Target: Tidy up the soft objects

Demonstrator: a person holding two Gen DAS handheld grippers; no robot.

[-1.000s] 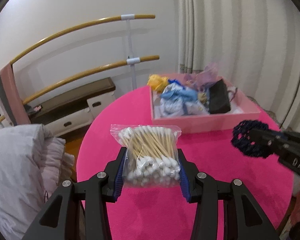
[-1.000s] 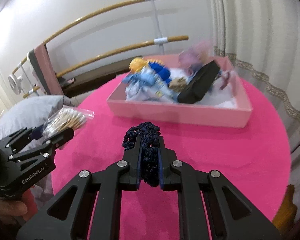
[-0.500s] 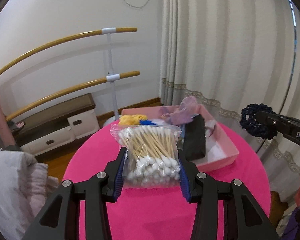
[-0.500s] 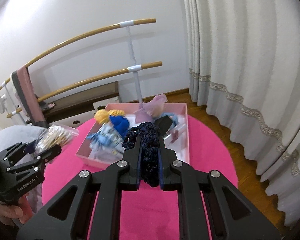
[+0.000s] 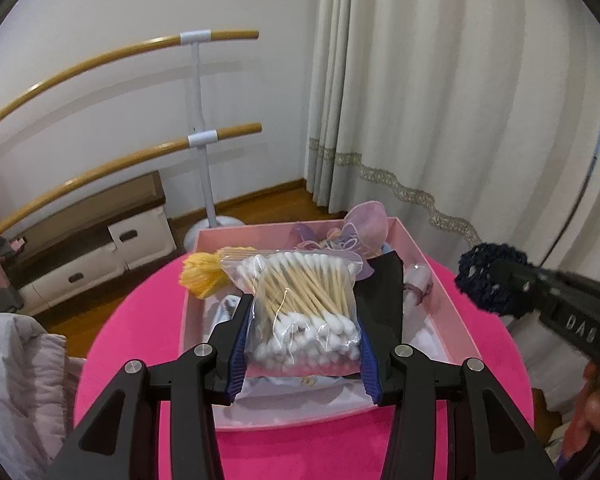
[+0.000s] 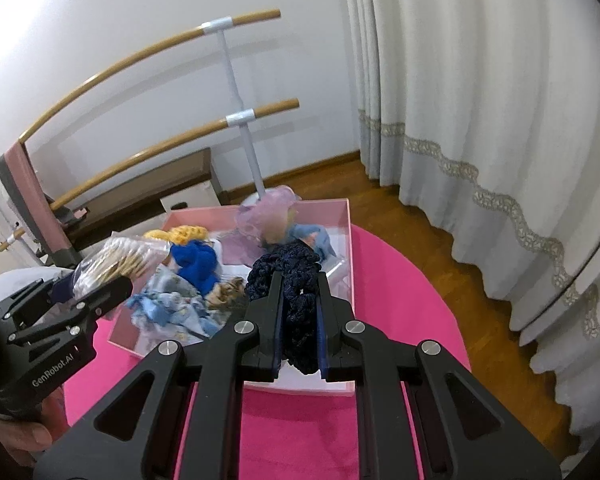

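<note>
our left gripper (image 5: 302, 320) has its jaws part open and pressed on both sides of a clear bag of swabs (image 5: 300, 312), held above the near half of the pink box (image 5: 452, 312). our right gripper (image 6: 298, 320) has its jaws almost fully closed, pinching a navy scrunchie (image 6: 288, 276) that bulges out above and below the pads; it hangs over the near right part of the same box.

under both grippers lies the round pink table (image 6: 404, 300). the box sits on it, its near wall close to our fingers and its far wall near the table's far edge. bare table shows on the right of the box out to the curved edge, and a narrower strip on the left. inside the box, the left and middle are crowded: a yellow tuft (image 5: 202, 276), a blue tuft (image 6: 196, 264), pale blue cloth (image 6: 172, 308) and a black pouch (image 5: 384, 284). a lilac pouf (image 6: 268, 216) stands up at the far wall, above the rim. some white floor of the box shows along its right wall.

beyond the table lies wooden floor (image 6: 432, 216), then a curtain (image 6: 480, 100) on the right and a barre (image 5: 204, 136) against the wall.
</note>
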